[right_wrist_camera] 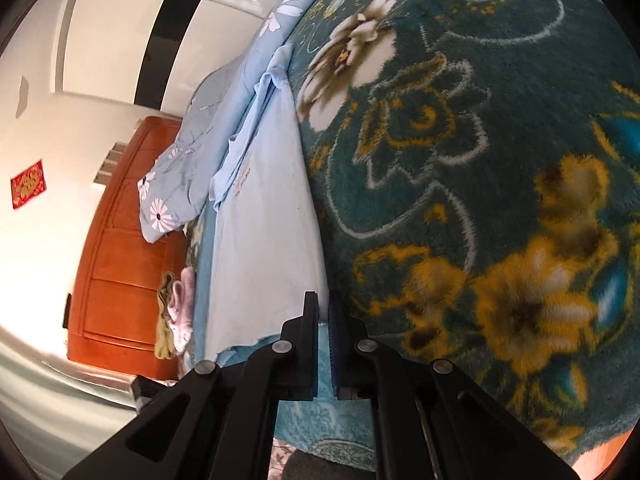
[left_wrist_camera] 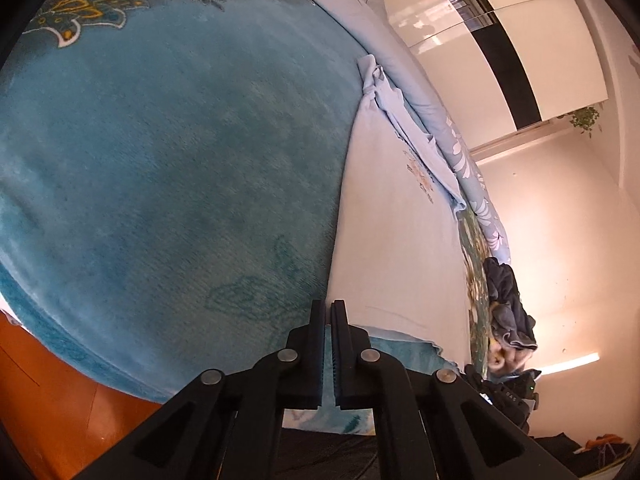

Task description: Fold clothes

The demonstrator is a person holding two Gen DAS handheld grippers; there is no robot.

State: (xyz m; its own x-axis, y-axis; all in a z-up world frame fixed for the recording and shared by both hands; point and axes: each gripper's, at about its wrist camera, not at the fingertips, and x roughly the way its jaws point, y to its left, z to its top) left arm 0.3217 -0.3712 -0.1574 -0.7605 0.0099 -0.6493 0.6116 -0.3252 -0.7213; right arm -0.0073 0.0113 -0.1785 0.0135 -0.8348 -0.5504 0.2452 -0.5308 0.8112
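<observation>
A pale blue garment (left_wrist_camera: 392, 232) lies flat on a teal plush blanket (left_wrist_camera: 180, 160), with its far end bunched into folds. In the left wrist view my left gripper (left_wrist_camera: 329, 305) is shut on the garment's near corner, where the side edge meets the hem. The right wrist view shows the same garment (right_wrist_camera: 264, 240) beside the flowered part of the blanket (right_wrist_camera: 460, 160). There my right gripper (right_wrist_camera: 323, 295) is shut on the other near corner, with pale cloth showing between the fingertips.
A light blue floral quilt (right_wrist_camera: 180, 168) lies along the garment's far side. A dark pile of clothes (left_wrist_camera: 508, 304) and pink and yellow items (right_wrist_camera: 176, 312) sit near the bed's edges. Orange wooden floor (left_wrist_camera: 48, 392) and a wooden panel (right_wrist_camera: 120, 272) border the bed.
</observation>
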